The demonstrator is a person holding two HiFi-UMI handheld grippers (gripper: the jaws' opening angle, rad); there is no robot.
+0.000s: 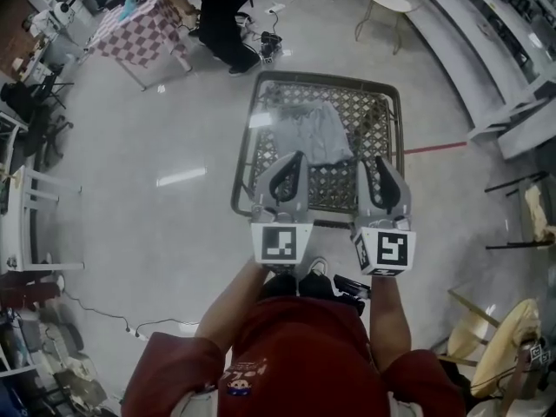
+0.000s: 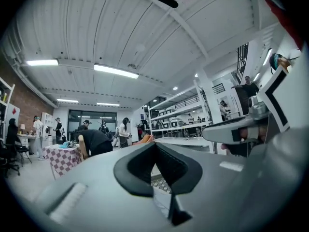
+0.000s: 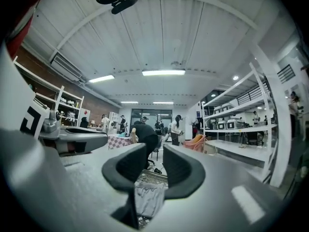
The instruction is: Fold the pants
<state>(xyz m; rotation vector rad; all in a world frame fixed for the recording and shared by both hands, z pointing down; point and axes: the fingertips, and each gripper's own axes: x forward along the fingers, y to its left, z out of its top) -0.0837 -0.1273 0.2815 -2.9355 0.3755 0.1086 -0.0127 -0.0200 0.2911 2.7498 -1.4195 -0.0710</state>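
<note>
Lying on the lattice worktop point(image 1: 393, 120), the grey pants point(image 1: 317, 133) sit toward its far middle, bunched rather than spread flat, with bare lattice showing around them. We hold both grippers level over the near edge of the worktop, side by side and clear of the pants.

Our left gripper point(image 1: 291, 170) has its jaws pressed together with nothing between them; its own view looks out across the room. Our right gripper point(image 1: 382, 172) has its jaws spread, pinching nothing. Through that gap, in the right gripper view, we see the pants point(image 3: 148, 197) lying farther off on the lattice. Each gripper carries its marker cube point(image 1: 281, 243) at the back, close to our red shirt point(image 1: 304, 363).

The worktop stands on a pale, glossy floor point(image 1: 156, 146) with a red line point(image 1: 434, 148) to its right. Beyond the worktop, a person in black point(image 1: 221, 7) bends over beside a checkered cloth point(image 1: 139, 33), and a chair point(image 1: 382, 3) stands further right.
</note>
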